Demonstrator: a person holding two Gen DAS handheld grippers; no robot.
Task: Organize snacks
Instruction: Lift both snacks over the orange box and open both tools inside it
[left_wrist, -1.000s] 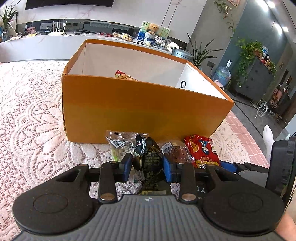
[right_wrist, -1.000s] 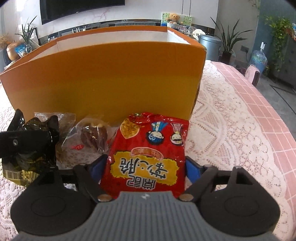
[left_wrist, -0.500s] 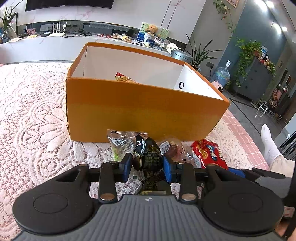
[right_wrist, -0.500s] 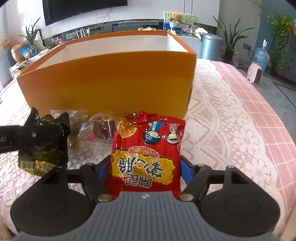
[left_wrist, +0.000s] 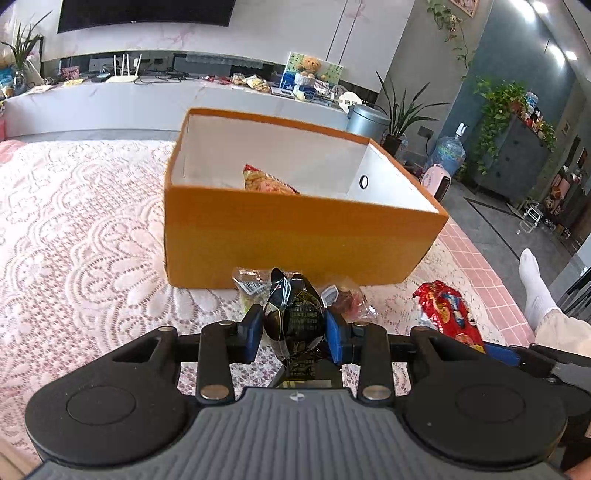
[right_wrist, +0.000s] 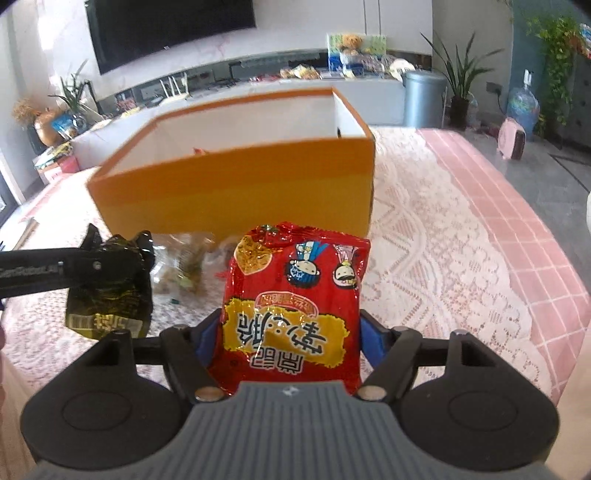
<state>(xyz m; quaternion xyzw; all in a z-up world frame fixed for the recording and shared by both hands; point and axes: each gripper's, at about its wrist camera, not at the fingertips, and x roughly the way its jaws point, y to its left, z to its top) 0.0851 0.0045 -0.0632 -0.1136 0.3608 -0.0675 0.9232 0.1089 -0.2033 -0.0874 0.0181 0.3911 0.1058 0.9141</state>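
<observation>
An open orange box (left_wrist: 295, 236) with a white inside stands on the lace-covered table, and one red-and-yellow snack bag (left_wrist: 266, 182) lies in it. My left gripper (left_wrist: 294, 326) is shut on a dark glossy snack packet (left_wrist: 295, 302), held in the air in front of the box's near wall. My right gripper (right_wrist: 290, 332) is shut on a red noodle-snack packet (right_wrist: 295, 288), lifted off the cloth on the right. From the right wrist view the dark packet (right_wrist: 110, 295) hangs at the left, and the box (right_wrist: 240, 188) lies ahead.
Two clear-wrapped snacks (left_wrist: 247, 286) (left_wrist: 347, 299) lie on the cloth against the box's near wall. The table edge (left_wrist: 491, 280) runs along the right, and beyond it is a person's leg in a white sock (left_wrist: 532, 280). Open lace cloth (left_wrist: 74, 240) stretches to the left.
Both grippers have risen and drawn back with their packets, so more of the box's inside shows. The right jaws narrowed onto the red packet and lifted it off the cloth.
</observation>
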